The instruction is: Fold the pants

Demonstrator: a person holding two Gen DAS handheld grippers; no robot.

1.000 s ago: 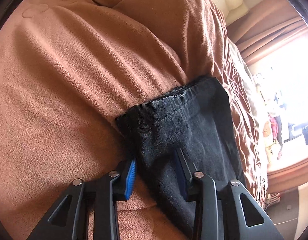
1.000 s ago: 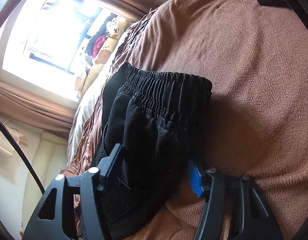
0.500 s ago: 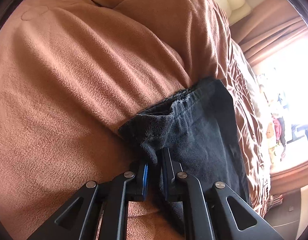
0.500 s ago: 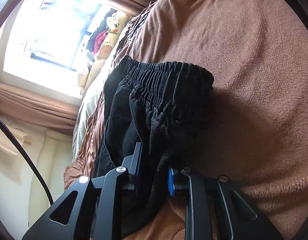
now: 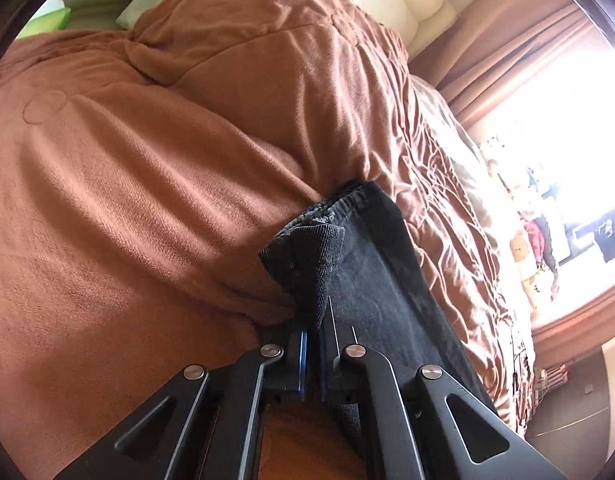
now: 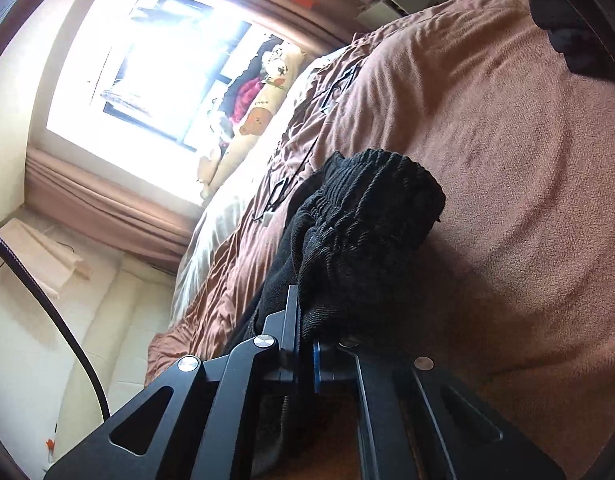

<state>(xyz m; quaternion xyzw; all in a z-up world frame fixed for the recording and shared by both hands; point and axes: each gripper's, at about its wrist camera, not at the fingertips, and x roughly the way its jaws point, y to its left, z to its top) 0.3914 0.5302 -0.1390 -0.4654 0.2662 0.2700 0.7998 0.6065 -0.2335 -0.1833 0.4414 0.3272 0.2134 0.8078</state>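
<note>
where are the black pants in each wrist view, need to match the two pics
Left wrist view: the black pants run from lower centre up toward centre right, hem end pinched in the left hand-held gripper.
Right wrist view: the black pants bunch at centre, elastic waistband end pinched in the right hand-held gripper.
Shared landmark: the brown blanket beneath them.

Brown bedspread (image 5: 155, 184), bright window (image 6: 147, 68), curtains (image 5: 519, 36)

Matt black pants (image 5: 379, 280) – fuzzy brown blanket (image 5: 147, 200)
</note>
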